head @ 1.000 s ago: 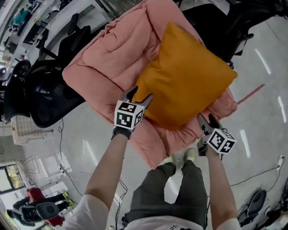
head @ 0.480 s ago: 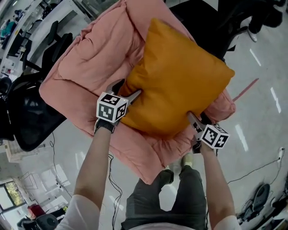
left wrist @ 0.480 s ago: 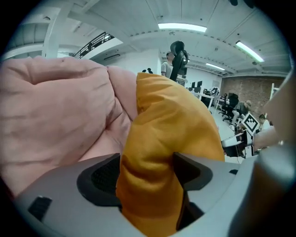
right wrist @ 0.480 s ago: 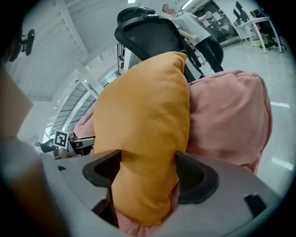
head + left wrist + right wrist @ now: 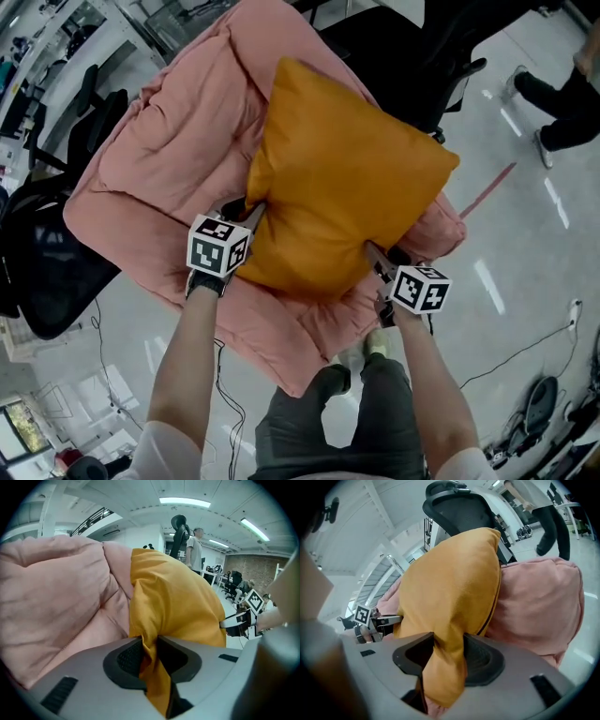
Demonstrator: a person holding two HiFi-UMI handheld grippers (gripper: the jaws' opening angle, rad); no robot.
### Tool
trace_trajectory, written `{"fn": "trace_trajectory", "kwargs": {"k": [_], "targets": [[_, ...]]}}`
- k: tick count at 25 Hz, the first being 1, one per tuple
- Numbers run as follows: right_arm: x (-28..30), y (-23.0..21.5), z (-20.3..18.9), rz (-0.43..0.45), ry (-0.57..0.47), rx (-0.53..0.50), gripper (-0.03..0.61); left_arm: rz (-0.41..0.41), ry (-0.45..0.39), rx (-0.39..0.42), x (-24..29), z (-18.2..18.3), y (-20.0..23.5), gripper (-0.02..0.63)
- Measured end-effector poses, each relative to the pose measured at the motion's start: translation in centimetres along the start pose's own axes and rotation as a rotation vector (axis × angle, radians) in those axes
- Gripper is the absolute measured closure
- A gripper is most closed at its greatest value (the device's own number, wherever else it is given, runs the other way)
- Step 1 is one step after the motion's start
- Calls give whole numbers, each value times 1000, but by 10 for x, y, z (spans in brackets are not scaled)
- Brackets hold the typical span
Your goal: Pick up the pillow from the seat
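Both grippers clamping onto the orange pillow (image 5: 347,178), which is lying on the pink cushion (image 5: 159,159) over the seat.

Left gripper (image 5: 255,212): jaws are closing on a thin fold at the pillow's left corner, and from the head view the tips are buried in fabric. Right gripper (image 5: 373,255): jaws are closing too, with a fatter bunch of the near edge filling the gap. The seat itself is hidden under the cushion, only a black backrest (image 5: 394,47) pokes out. The person (image 5: 562,108) far right is cut off, so you only see legs.
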State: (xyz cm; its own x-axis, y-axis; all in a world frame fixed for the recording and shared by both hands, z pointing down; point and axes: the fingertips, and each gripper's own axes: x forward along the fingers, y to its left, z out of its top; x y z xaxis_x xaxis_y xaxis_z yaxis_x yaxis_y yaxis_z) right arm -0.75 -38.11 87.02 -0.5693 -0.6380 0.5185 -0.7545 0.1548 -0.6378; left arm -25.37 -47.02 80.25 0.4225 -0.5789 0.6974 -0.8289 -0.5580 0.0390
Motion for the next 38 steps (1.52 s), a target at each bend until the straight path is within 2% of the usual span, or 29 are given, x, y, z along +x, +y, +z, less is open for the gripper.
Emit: {"fn": "trace_trajectory", "kwargs": {"k": [3,6,15,25,33,38], "targets": [[-7,6,-3,-4,17,-28,397,21,-6,0,-13,0,-7,552],[-20,13,6,-12,16,-73,420,32,-37,-22,-26,10,-15,572],[-97,80,54,12,-20,-222,448,90,-138,-45,-120,58,-46,578],[-212,196,145,80,-110,-345,450,153,-318,-107,-271,158,-77,580],[-300,292,212,166,-266,-460,449,236,-521,-59,-401,243,-102,581],[-340,338,260,213,-364,-531,449,280,-642,-17,-463,296,-113,580]]}}
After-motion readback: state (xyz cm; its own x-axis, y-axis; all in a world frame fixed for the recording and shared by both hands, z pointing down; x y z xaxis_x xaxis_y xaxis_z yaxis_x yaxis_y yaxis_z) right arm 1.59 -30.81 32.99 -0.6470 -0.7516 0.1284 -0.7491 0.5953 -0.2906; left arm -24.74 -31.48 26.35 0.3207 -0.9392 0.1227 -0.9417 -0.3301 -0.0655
